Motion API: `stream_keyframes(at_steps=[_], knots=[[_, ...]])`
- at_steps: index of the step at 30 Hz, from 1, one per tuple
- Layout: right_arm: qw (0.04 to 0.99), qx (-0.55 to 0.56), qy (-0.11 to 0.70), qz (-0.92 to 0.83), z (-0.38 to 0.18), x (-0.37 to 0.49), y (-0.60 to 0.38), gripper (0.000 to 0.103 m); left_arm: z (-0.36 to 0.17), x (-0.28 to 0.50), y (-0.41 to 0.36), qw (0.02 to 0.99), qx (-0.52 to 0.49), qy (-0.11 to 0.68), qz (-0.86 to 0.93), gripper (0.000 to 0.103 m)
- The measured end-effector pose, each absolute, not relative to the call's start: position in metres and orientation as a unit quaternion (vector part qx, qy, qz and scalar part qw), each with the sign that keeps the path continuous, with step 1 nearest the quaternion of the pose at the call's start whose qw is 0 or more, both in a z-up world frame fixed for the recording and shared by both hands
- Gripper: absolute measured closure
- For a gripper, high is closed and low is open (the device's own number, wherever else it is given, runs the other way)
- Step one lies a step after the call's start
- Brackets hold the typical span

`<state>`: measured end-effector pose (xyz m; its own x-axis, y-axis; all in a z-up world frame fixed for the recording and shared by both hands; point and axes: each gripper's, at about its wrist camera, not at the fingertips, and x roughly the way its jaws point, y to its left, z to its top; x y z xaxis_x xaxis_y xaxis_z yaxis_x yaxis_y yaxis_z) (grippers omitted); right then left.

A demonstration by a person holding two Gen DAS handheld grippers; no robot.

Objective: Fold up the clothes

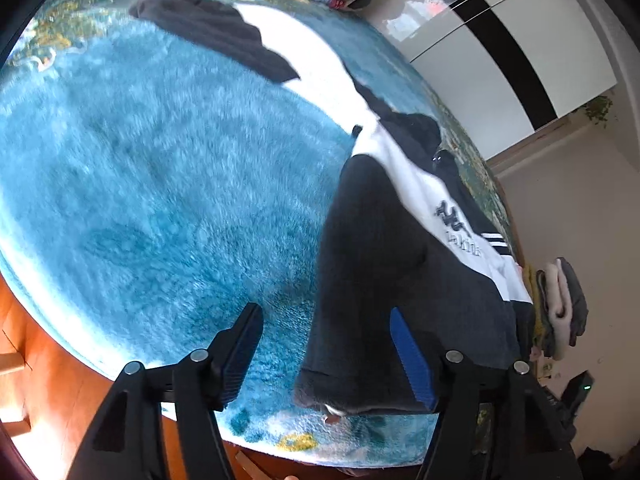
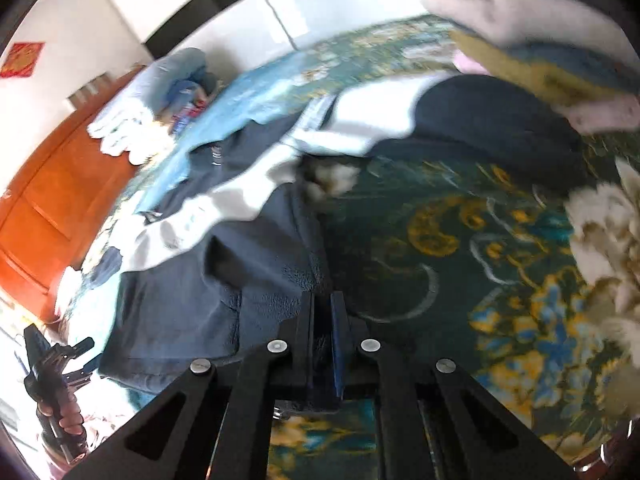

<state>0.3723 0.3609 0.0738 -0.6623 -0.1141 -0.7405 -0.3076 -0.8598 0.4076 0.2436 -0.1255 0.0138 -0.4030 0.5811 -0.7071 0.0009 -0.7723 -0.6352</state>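
Left wrist view: left claw point(image 1: 326, 354) spread wide, gripping nothing, above blue blanket point(image 1: 160, 184) on a bed. Black-and-white jacket point(image 1: 400, 240) stretched along blanket's right side, dark sleeve end lying between the fingers near the blanket's near edge. Folded pile point(image 1: 560, 308) just beyond the jacket at the bed's right edge.

Right wrist view: right claw point(image 2: 322, 320) pinched closed on dark jacket point(image 2: 224, 280) fabric over patterned green bedspread point(image 2: 460, 240). Left claw point(image 2: 52, 360) visible at lower left, hand-held.
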Motion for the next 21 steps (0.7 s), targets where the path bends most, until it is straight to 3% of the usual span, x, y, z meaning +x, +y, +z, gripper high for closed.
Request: stream_keyframes(at_steps=[6, 7, 9, 10, 15, 21], knots=[[0.047, -0.422, 0.322, 0.846, 0.038, 0.377, 0.373, 0.096, 0.010, 0.239, -0.116, 0.190, -0.518, -0.280, 0.786, 0.038], [0.045, -0.421, 0.319, 0.848, 0.042, 0.377, 0.372, 0.096, 0.009, 0.238, -0.115, 0.184, -0.521, -0.278, 0.786, 0.059], [0.043, -0.420, 0.308, 0.853, 0.050, 0.378, 0.370, 0.096, 0.007, 0.238, -0.112, 0.172, -0.525, -0.273, 0.788, 0.083], [0.042, -0.419, 0.307, 0.853, 0.052, 0.378, 0.369, 0.096, 0.006, 0.237, -0.110, 0.166, -0.528, -0.270, 0.788, 0.089], [0.030, -0.416, 0.316, 0.852, 0.055, 0.378, 0.367, 0.096, 0.052, 0.252, -0.124, 0.187, -0.476, -0.283, 0.811, 0.094], [0.013, -0.423, 0.326, 0.845, 0.046, 0.374, 0.363, 0.096, 0.050, 0.248, -0.127, 0.158, -0.500, -0.236, 0.819, 0.094]])
